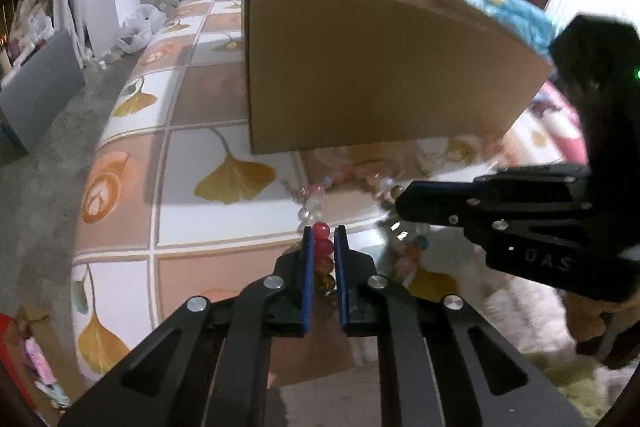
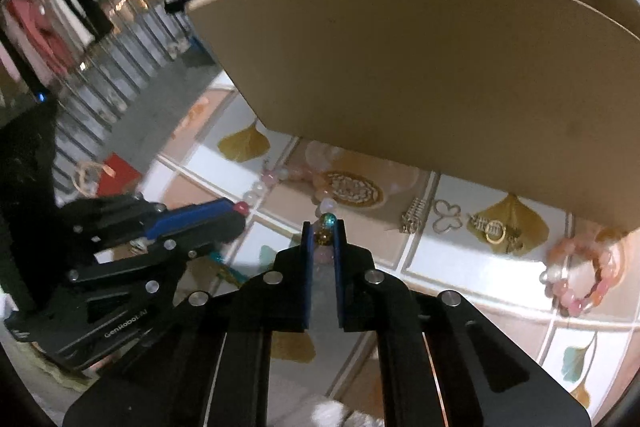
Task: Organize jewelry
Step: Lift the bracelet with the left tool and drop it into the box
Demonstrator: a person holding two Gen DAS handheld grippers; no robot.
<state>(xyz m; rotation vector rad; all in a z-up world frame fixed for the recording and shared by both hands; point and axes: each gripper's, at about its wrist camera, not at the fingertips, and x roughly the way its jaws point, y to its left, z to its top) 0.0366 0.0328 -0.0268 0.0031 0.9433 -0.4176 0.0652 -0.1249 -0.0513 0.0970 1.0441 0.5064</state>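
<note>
A strand of mixed beads [image 1: 316, 205] lies on the leaf-patterned tablecloth [image 1: 192, 99] in front of a cardboard box [image 1: 380, 67]. My left gripper [image 1: 323, 239] is shut on its red and amber beads, which sit in a row between the blue pads. My right gripper [image 2: 324, 231] is shut on another stretch of the same bead strand [image 2: 326, 225], with a teal and an amber bead pinched between its pads. Each gripper shows in the other's view: the right gripper [image 1: 400, 205] comes in from the right, the left gripper [image 2: 240, 215] from the left, a red bead at its tip.
The cardboard box [image 2: 440, 87] stands just behind the jewelry. On the cloth lie a gold oval brooch [image 2: 352, 187], a gold hair clip [image 2: 412, 217], a butterfly-shaped ring [image 2: 446, 217], another gold clip [image 2: 494, 229] and a pink bead bracelet [image 2: 580, 275]. The table's left edge drops to the floor [image 1: 48, 163].
</note>
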